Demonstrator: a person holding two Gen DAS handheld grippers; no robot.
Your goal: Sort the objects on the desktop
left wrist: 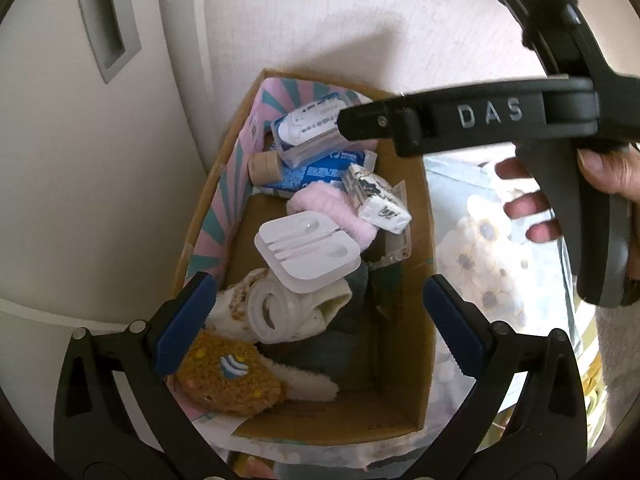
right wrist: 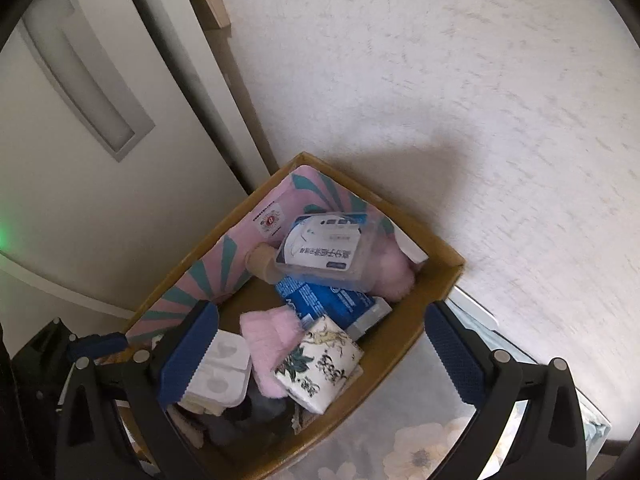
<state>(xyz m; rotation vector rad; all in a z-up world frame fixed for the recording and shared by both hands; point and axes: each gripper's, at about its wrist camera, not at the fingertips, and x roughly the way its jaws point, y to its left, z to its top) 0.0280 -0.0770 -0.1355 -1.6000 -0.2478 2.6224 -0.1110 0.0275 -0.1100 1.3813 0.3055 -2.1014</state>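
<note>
A: How far along does the sorting look?

B: Well along, I'd judge. The cardboard box [left wrist: 404, 216] is already crowded: a clear bottle with a blue-and-white label [right wrist: 324, 250] at the far end, a blue packet [right wrist: 332, 304] under it, a printed tissue pack [right wrist: 320, 364], something pink and fluffy [right wrist: 268, 344], a white moulded plastic case [left wrist: 306, 250], a roll of white tape [left wrist: 274, 314] and an orange knitted piece [left wrist: 228, 376] at the near end.

A: And the grippers?

B: Both empty. The left gripper [left wrist: 316, 316] hangs over the near half of the box with its blue pads [left wrist: 182, 320] spread wide, nothing between them but the pile below. The right gripper [right wrist: 320, 356] stands just as wide over the same box — its pads press on nothing either. In the left view you can see it from the side, with a hand [left wrist: 560, 196] on its grip.

A: So what's left?

B: Hard to say. I can't see any loose item outside the box, but the views are tight.

A: The surface?

B: The box sits on a floral-print cloth [right wrist: 432, 452] under what looks like a clear cover, pushed into a corner. A white textured wall [right wrist: 460, 80] rises behind it, and to the left stands a pale panel with a recessed grey handle [right wrist: 92, 92].
</note>
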